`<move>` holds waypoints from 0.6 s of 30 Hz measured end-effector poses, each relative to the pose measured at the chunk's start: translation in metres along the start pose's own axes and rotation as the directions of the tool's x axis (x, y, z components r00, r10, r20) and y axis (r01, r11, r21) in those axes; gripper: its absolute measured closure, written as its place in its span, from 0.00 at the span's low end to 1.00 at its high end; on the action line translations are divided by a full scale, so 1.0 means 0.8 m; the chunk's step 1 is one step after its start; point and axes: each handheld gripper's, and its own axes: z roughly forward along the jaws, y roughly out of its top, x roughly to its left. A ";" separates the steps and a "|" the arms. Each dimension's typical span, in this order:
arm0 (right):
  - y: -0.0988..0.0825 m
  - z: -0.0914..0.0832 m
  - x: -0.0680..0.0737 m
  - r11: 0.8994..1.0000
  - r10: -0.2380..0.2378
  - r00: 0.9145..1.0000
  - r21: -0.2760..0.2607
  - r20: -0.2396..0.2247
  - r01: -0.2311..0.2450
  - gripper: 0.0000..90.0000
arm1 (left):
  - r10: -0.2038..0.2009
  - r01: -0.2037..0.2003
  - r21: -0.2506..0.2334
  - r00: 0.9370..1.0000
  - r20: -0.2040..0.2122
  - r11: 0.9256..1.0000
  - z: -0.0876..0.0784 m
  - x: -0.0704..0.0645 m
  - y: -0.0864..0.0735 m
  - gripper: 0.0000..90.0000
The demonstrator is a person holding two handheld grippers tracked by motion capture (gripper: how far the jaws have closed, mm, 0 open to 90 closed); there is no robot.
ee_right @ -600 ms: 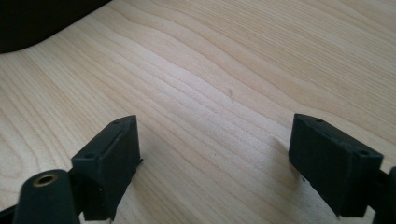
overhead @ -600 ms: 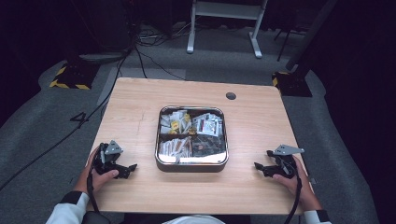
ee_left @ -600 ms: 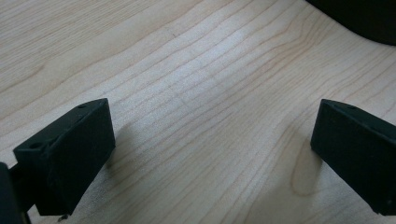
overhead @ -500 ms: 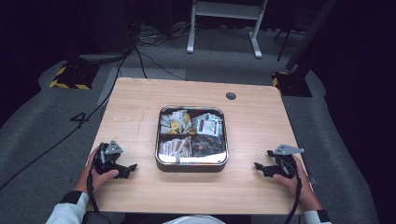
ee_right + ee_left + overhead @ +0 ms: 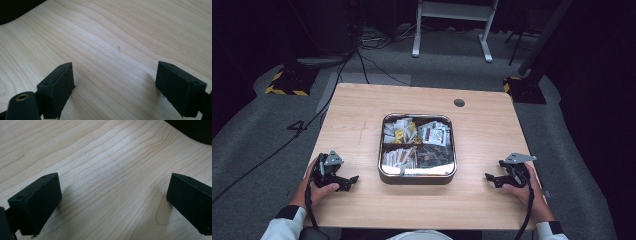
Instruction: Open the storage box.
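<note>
Black left gripper (image 5: 352, 181) and right gripper (image 5: 488, 177), grey three-cornered top plates, trailing black cables; white sleeves, dark cuffs.

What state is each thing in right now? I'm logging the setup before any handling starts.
left gripper: open, nothing between the jaws, resting on the table.
right gripper: open, nothing between the jaws, resting on the table.
metal tray: no lid, four compartments holding packets, untouched, midway between the grippers.

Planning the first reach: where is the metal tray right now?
In the high view the metal tray sits mid-table, between the left gripper and the right gripper.
</note>
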 end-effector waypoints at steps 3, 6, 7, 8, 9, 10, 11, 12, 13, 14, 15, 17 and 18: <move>0.006 -0.002 -0.001 1.000 -0.013 1.000 -0.020 -0.011 0.013 0.19 | -0.005 0.005 0.000 1.000 -0.002 1.000 0.000 0.000 0.000 0.00; 0.019 -0.007 0.000 0.999 -0.024 0.999 -0.046 -0.033 0.022 0.21 | -0.006 0.006 0.000 1.000 -0.004 1.000 0.000 0.000 0.000 0.00; 0.023 -0.009 0.001 0.998 -0.023 0.999 -0.051 -0.034 0.021 0.21 | -0.004 0.004 0.000 1.000 -0.003 1.000 0.000 0.000 0.000 0.00; 0.028 -0.011 0.001 0.998 -0.030 0.999 -0.058 -0.035 0.028 0.21 | -0.004 0.004 0.001 1.000 -0.002 1.000 0.000 0.000 0.000 0.00; 0.028 -0.011 0.001 0.998 -0.030 0.999 -0.058 -0.035 0.028 0.21 | -0.004 0.004 0.001 1.000 -0.002 1.000 0.000 0.000 0.000 0.00; 0.038 -0.014 0.003 0.997 -0.038 0.998 -0.073 -0.050 0.034 0.22 | -0.004 0.004 0.000 1.000 -0.002 1.000 0.000 0.000 0.000 0.00; 0.042 -0.015 0.004 0.996 -0.044 0.998 -0.075 -0.051 0.040 0.22 | -0.005 0.005 0.000 1.000 -0.003 1.000 0.000 0.000 0.000 0.00; 0.049 -0.017 0.006 0.995 -0.058 0.997 -0.081 -0.046 0.054 0.22 | -0.005 0.005 0.000 1.000 -0.003 1.000 0.000 0.000 0.000 0.00; 0.053 -0.018 0.007 0.995 -0.063 0.997 -0.086 -0.047 0.059 0.22 | -0.006 0.006 -0.001 1.000 -0.004 1.000 0.000 0.000 0.000 0.00; 0.059 -0.020 0.008 0.994 -0.068 0.996 -0.094 -0.051 0.062 0.22 | -0.010 0.010 -0.002 1.000 -0.004 1.000 0.000 0.000 0.000 0.00; 0.065 -0.021 0.010 0.992 -0.078 0.995 -0.104 -0.061 0.072 0.22 | -0.010 0.010 -0.002 1.000 -0.004 1.000 0.000 0.000 0.000 0.00; 0.077 -0.022 0.014 0.989 -0.095 0.993 -0.121 -0.073 0.086 0.23 | -0.010 0.010 -0.001 1.000 -0.006 1.000 0.000 0.000 -0.001 0.00; 0.084 -0.022 0.016 0.988 -0.103 0.992 -0.124 -0.071 0.093 0.24 | -0.010 0.010 -0.001 1.000 -0.006 1.000 0.000 0.000 -0.001 0.00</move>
